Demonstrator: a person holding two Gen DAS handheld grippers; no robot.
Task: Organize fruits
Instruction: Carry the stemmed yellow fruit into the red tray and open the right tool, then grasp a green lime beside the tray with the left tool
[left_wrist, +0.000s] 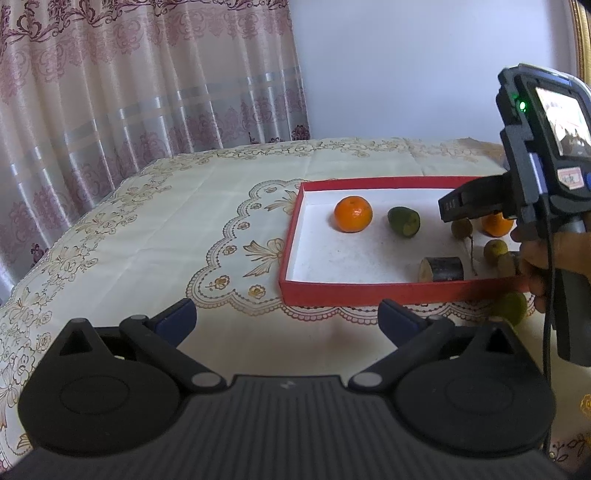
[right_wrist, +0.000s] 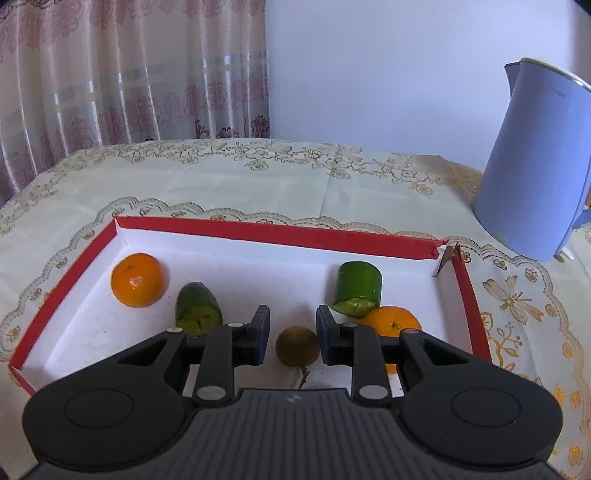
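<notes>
A red box with a white inside (right_wrist: 273, 234) lies on the patterned cloth; its near wall (left_wrist: 369, 291) faces my left gripper. In it are an orange (right_wrist: 137, 280), a cut green piece (right_wrist: 197, 314), a second green piece (right_wrist: 357, 288) and another orange (right_wrist: 392, 321). My right gripper (right_wrist: 293, 332) hangs over the box, shut on a small brown round fruit (right_wrist: 297, 345) whose stem trails down. In the left wrist view that gripper (left_wrist: 452, 206) hangs above the box's right part. My left gripper (left_wrist: 288, 317) stands open in front of the box with nothing between its fingers.
A blue kettle (right_wrist: 535, 166) stands right of the box at the back. Another brown fruit (left_wrist: 495, 251) and a dark cut stalk piece (left_wrist: 441, 268) lie in the box. A green fruit (left_wrist: 511, 308) sits on the cloth outside its near wall. Curtains hang behind the table.
</notes>
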